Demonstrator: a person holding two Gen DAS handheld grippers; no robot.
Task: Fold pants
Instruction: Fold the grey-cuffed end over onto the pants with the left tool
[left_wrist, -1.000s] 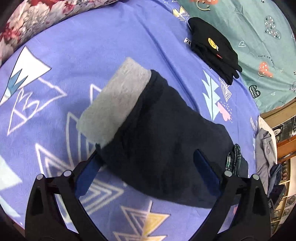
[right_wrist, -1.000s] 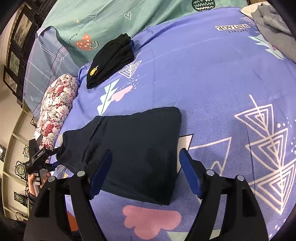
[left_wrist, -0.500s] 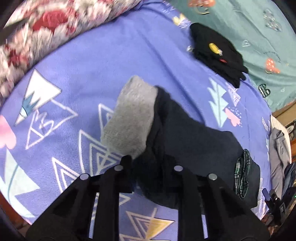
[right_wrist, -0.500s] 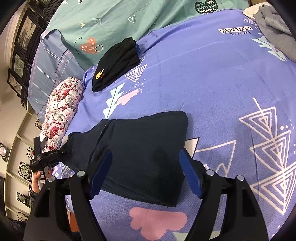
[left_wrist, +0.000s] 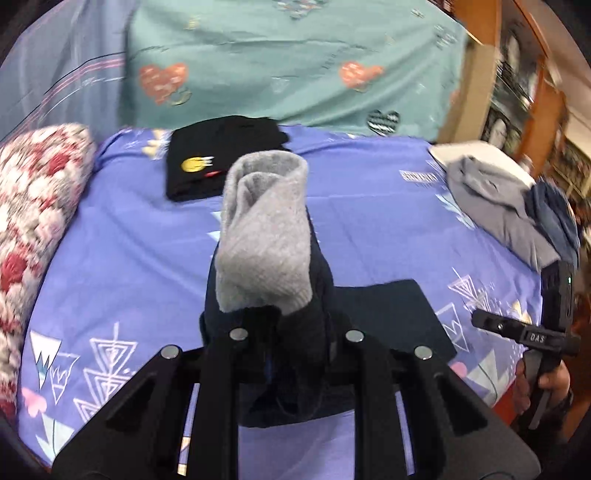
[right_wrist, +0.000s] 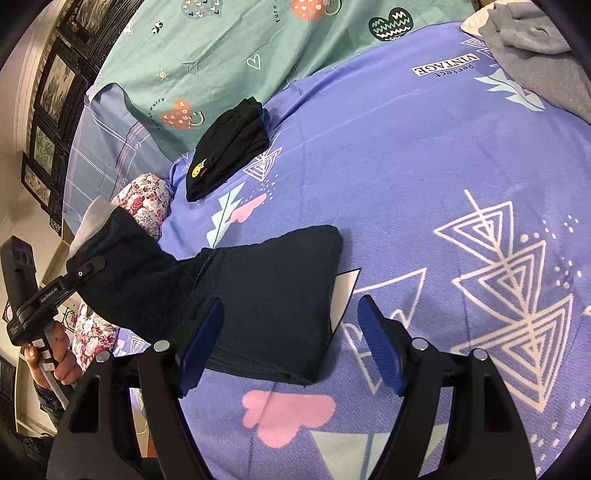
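Left wrist view: left tool (left_wrist: 295, 354) clamped on dark pants (left_wrist: 291, 332), grey lining (left_wrist: 264, 236) raised over the bed (left_wrist: 129, 258). Right wrist view: right tool (right_wrist: 291, 347) spread apart above the pants' folded part; sheet print "Perfect VINTAGE" (right_wrist: 445, 66)

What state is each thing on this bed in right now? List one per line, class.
Dark pants: partly folded, one end lifted.
Left gripper: shut on pants.
Right gripper: open, fingers empty.
Black garment: folded, lying flat.
Grey clothes: unfolded, heaped.
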